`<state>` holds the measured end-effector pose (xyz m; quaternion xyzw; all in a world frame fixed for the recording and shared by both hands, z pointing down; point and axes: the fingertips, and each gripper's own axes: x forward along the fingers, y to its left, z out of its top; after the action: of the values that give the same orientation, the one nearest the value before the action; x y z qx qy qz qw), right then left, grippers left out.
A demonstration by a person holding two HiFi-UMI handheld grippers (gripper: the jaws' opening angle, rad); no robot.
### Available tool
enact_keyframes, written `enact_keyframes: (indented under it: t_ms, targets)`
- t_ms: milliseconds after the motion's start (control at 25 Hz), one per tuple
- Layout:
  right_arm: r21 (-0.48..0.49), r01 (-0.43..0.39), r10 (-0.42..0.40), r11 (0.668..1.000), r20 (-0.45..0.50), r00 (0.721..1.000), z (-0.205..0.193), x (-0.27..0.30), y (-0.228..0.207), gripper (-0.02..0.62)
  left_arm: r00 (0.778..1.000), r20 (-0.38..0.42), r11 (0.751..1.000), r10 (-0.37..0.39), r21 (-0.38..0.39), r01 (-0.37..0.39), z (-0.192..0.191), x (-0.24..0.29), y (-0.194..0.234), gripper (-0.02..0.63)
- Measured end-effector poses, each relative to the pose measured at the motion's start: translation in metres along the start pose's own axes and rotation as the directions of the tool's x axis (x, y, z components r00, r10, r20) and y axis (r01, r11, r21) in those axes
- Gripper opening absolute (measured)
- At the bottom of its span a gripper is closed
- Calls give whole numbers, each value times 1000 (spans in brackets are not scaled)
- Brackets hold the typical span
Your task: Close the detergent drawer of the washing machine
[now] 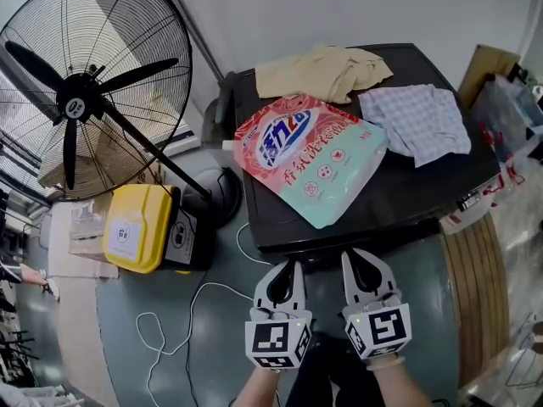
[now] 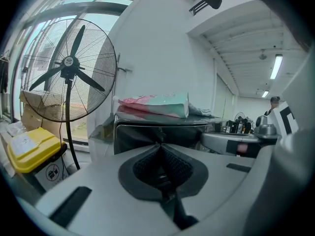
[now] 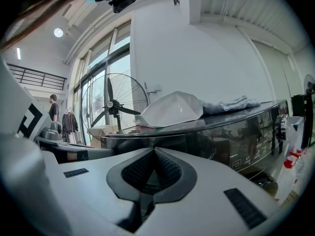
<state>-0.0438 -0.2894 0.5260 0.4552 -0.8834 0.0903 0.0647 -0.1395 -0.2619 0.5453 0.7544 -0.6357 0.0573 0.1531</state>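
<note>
A black washing machine stands ahead of me, seen from above in the head view. Its front top edge lies just beyond both grippers. My left gripper and right gripper hang side by side just before that edge, both shut and holding nothing. In the left gripper view the shut left gripper points at the dark upper-left front panel of the machine. I cannot pick out the detergent drawer's outline there. In the right gripper view the shut right gripper faces the control panel.
On the machine's lid lie a pink and green detergent bag, a beige cloth and a checked cloth. A large standing fan and a yellow bin are at the left. A white cable trails over the floor.
</note>
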Motion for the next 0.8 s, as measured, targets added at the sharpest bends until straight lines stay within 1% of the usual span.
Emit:
enact_keyframes:
  t_ms: [800]
  targets:
    - [17, 10, -10, 1000, 10, 1000, 0, 2, -2, 26, 1000, -1, 1000, -19, 4, 19, 1, 2, 1, 15]
